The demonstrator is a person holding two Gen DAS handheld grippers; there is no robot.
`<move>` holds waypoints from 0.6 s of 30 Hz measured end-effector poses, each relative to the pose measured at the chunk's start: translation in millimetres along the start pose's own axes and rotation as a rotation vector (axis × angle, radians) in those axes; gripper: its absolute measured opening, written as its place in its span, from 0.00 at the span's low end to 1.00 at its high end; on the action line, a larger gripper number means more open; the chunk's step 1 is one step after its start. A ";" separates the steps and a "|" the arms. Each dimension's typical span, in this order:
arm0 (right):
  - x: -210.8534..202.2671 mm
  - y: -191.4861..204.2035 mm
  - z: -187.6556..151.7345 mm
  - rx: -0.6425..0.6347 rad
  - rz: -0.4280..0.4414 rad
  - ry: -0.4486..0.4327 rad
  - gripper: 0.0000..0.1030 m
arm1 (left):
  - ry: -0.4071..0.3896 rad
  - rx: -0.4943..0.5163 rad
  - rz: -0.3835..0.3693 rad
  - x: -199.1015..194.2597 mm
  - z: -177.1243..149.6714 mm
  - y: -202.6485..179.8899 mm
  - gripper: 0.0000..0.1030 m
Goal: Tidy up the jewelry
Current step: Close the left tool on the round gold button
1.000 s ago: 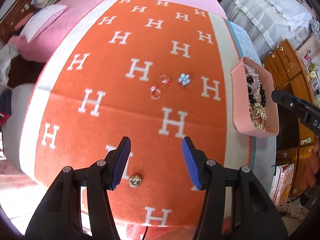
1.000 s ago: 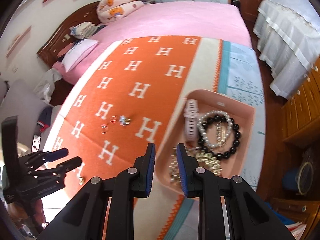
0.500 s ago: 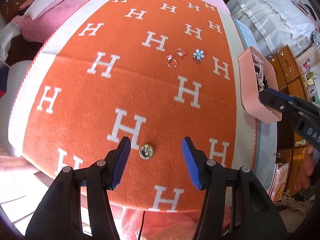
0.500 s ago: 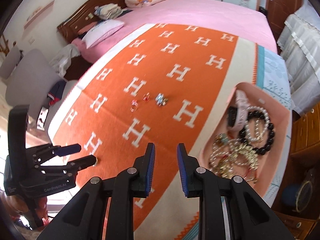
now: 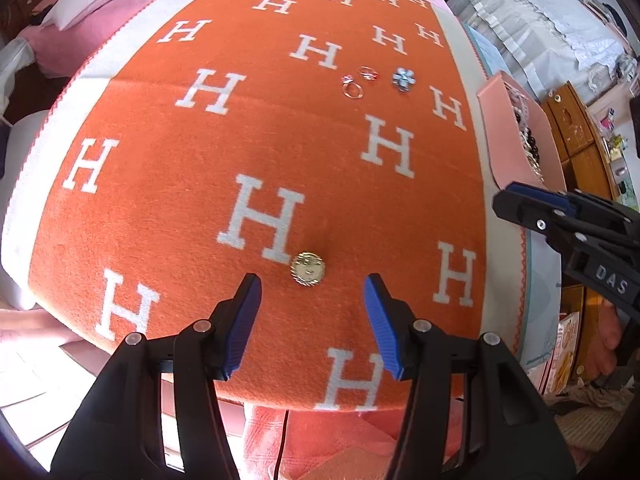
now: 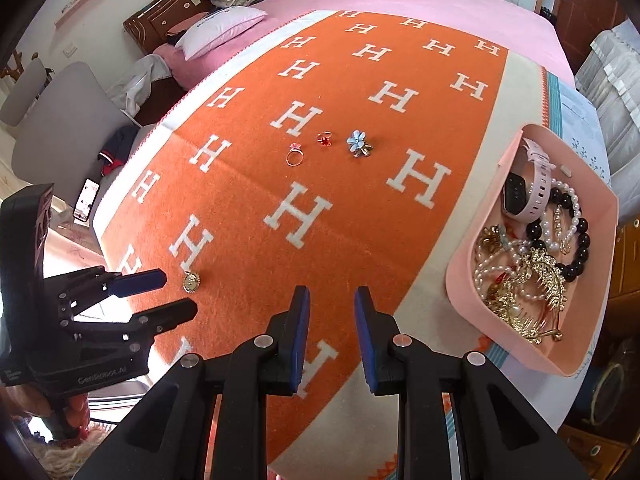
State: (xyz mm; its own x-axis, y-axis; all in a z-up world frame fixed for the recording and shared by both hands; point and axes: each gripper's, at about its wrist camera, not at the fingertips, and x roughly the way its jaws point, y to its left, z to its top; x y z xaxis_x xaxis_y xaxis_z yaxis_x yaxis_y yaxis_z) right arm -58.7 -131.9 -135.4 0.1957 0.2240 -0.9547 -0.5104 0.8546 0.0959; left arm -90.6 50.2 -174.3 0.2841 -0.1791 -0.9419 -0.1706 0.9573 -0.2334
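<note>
The left claw is spread wide and empty, low in the frame of its own camera, with the gold round pendant lying just ahead of the gap between the blue pads and slightly left of its centre. The right claw hangs at the bottom centre of its view, its pads parted by a narrow gap and holding nothing, above the orange blanket near that blanket's cream border.

From largest to smallest, the blanket spreads over the bed and fills both views. The pink tray sits at the right edge of the right-wrist view, already crowded with a pink watch, bead bracelets and a gold hair comb. In the upper middle of the blanket lie a blue flower ornament, a thin ring and a red-stone ring, close together, well apart from the pendant.

The pendant looks to be the piece in hand, and several risks follow. It lies flat on soft fabric, so the pads may close over it and pinch blanket instead, or tip it so that it skids away. It also sits near the blanket's lower edge, where a nudge could send it off the bed. The tray's tangled pile could snag whatever is dropped in.
</note>
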 end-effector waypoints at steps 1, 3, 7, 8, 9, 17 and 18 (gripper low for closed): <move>0.1 1.1 0.6 -0.003 -0.001 -0.001 0.22 | -0.001 -0.005 0.001 0.8 0.8 2.1 0.49; 1.1 3.3 1.3 -0.010 -0.004 -0.002 0.22 | -0.002 -0.016 0.001 4.3 2.4 4.2 0.49; 3.2 4.4 1.5 -0.017 -0.005 0.007 0.22 | -0.010 -0.027 0.001 8.9 4.3 5.6 0.47; 2.8 4.2 0.9 -0.018 -0.005 0.009 0.22 | -0.012 -0.025 0.001 9.4 4.8 4.6 0.46; 3.4 4.2 0.7 -0.018 -0.006 0.010 0.22 | -0.014 -0.020 0.005 10.4 5.6 2.6 0.45; 6.9 -0.6 1.1 -0.005 -0.012 0.015 0.22 | -0.016 0.008 0.038 13.1 7.2 -4.8 0.27; 7.2 -1.7 1.5 -0.001 -0.012 0.015 0.22 | -0.018 0.006 0.043 13.2 7.0 -4.9 0.26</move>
State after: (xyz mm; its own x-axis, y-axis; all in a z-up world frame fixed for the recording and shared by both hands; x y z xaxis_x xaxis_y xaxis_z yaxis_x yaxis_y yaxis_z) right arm -55.2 -131.0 -142.0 0.1890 0.2069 -0.9599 -0.5086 0.8568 0.0846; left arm -79.4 44.8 -183.9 0.2934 -0.1338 -0.9466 -0.1773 0.9654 -0.1915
